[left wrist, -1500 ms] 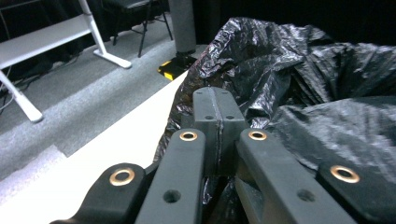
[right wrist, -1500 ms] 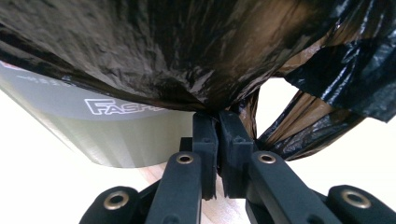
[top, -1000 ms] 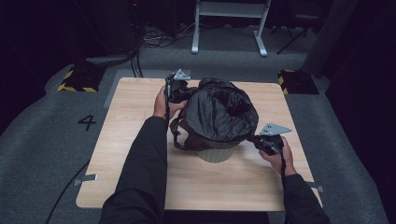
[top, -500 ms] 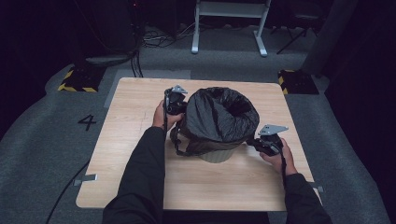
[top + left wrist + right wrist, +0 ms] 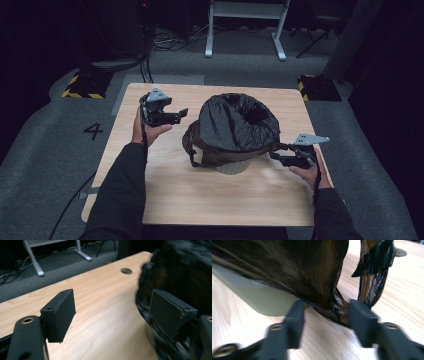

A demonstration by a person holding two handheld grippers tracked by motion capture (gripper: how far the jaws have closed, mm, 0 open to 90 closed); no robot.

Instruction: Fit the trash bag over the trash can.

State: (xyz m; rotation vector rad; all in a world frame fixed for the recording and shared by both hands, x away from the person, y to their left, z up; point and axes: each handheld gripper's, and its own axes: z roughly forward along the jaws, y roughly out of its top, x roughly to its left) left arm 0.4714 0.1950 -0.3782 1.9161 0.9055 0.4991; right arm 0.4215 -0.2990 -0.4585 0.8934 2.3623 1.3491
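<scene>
Between the pads of the right gripper (image 5: 324,320), whose jaws have just been opening and now stand apart, a bunched fold of the black bin bag (image 5: 294,272) hangs loose, pressed by neither pad; behind it the pale wall of the waste bin (image 5: 262,297) shows below the bag's hem, its far side cut off and blurred; a knotted strip of the bag dangles at the upper right. Seen from the high view, that gripper (image 5: 284,156) sits at the bin's right side, just beside the bag (image 5: 235,127); the bin (image 5: 231,167) stands near the middle of the table (image 5: 165,200), nearly all of it hidden under the bag. Over on the other side, the left gripper (image 5: 181,114) is held clear of the bag, its jaws having just been opening and now wide with bare table between them (image 5: 112,312); the bag (image 5: 180,272) is a dark blur at that view's right edge, hard to make out.
</scene>
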